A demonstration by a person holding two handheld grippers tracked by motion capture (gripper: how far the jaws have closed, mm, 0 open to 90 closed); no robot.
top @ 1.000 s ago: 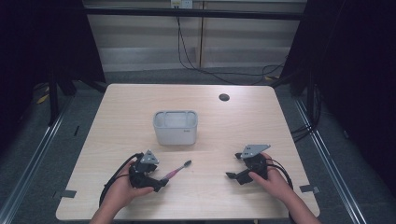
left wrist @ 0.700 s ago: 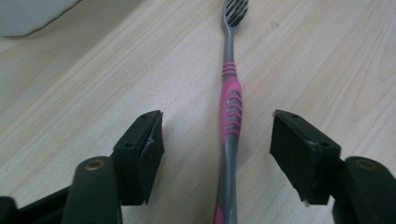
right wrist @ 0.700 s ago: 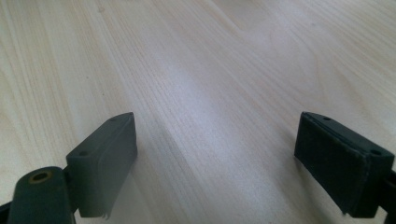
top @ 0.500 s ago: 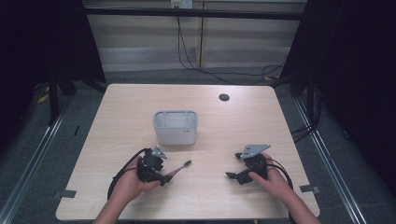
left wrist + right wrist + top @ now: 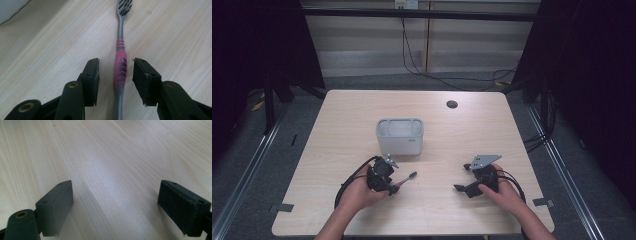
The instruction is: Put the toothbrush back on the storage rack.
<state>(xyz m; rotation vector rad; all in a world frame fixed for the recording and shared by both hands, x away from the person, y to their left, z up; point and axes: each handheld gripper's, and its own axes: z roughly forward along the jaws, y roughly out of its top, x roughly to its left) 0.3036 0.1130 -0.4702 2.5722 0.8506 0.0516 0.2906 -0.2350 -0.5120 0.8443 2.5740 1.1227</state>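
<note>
The left tool point(image 5: 115, 75) sits low over the surface point(image 5: 512, 135) near its front left, its jaws just having been closing in around the pink grip of a toothbrush point(image 5: 120, 65) that lies flat between them, with a gap on each side, so nothing is gripped. The toothbrush points its bristles toward the right and far side, a little in front of a white box point(image 5: 400, 135) at mid-surface. The right tool point(image 5: 116, 205), at the near right, rests with its jaws spread wide over bare wood.
</note>
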